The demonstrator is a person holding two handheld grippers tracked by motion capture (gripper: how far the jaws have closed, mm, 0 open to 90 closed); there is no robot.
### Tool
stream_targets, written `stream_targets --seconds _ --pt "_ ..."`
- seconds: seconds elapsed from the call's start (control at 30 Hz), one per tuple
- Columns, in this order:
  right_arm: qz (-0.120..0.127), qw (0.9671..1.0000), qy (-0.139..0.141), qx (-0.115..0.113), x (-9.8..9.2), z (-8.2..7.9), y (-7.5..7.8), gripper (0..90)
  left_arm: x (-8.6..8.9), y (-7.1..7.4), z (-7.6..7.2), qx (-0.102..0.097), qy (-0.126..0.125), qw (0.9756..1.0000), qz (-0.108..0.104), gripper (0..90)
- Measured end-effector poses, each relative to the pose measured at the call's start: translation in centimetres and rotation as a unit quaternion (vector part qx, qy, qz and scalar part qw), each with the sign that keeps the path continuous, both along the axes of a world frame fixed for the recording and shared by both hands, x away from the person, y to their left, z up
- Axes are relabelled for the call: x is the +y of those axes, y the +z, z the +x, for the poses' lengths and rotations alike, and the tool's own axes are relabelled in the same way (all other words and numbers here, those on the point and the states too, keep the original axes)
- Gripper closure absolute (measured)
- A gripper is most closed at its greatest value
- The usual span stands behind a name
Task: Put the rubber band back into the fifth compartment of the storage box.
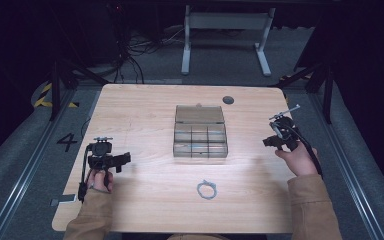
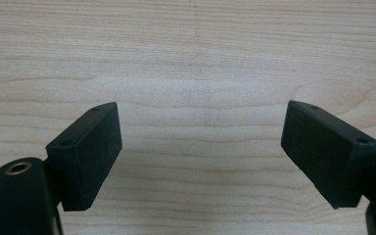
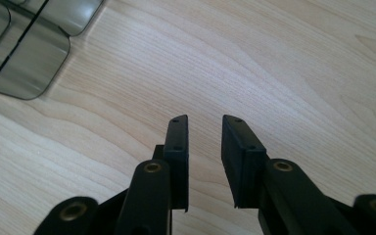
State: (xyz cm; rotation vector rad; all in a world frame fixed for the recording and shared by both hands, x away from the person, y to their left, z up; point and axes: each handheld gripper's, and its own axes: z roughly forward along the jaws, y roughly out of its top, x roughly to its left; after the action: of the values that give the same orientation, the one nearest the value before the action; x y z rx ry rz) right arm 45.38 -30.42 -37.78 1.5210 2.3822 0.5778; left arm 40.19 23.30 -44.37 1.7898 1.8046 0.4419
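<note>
My left gripper [image 1: 122, 159] is wide open, my right gripper [image 1: 266, 141] narrowly open, both empty; I should approach the ring [image 1: 206, 189] slowly from above.

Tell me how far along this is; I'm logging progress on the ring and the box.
Done: the clear compartment box lies open mid-table, lid back. In hand: nothing; the left tongs stand wide open over bare wood, the right tongs narrowly apart and empty, beside the box. Left, judging by the layout: the grey ring lies apart from both, on the table's near side, untouched.
</note>
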Motion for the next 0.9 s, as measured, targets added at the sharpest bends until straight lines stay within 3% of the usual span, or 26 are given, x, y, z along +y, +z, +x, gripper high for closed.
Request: stream_targets --seconds 0.07,0.23,0.47,0.6,0.77,0.9 --pt "0.009 0.9999 -0.006 0.001 0.0 0.0 0.0 73.6 0.0 0.0 0.0 0.001 -0.001 1.0 -0.001 16.0" --pt "0.014 0.9998 0.011 0.004 0.4 -0.1 -0.2 69.7 -0.2 -0.1 0.2 0.001 -0.003 1.0 0.001 16.0" --pt "-0.004 0.999 0.042 0.012 1.8 -0.7 -0.5 71.8 -0.3 -0.1 0.4 0.002 -0.003 1.0 -0.001 16.0" --pt "-0.029 0.9952 0.091 0.021 4.1 -1.3 -0.8 71.3 -0.5 -0.1 0.5 0.001 -0.007 1.0 -0.002 16.0" --pt "-0.019 0.9922 0.119 0.031 5.4 -2.0 -0.5 70.2 -0.4 -0.1 0.5 0.002 -0.007 1.0 -0.001 16.0" --pt "-0.015 0.9879 0.15 0.035 6.6 -2.8 -0.3 70.0 -0.4 0.0 0.5 0.001 -0.007 1.0 -0.003 16.0"
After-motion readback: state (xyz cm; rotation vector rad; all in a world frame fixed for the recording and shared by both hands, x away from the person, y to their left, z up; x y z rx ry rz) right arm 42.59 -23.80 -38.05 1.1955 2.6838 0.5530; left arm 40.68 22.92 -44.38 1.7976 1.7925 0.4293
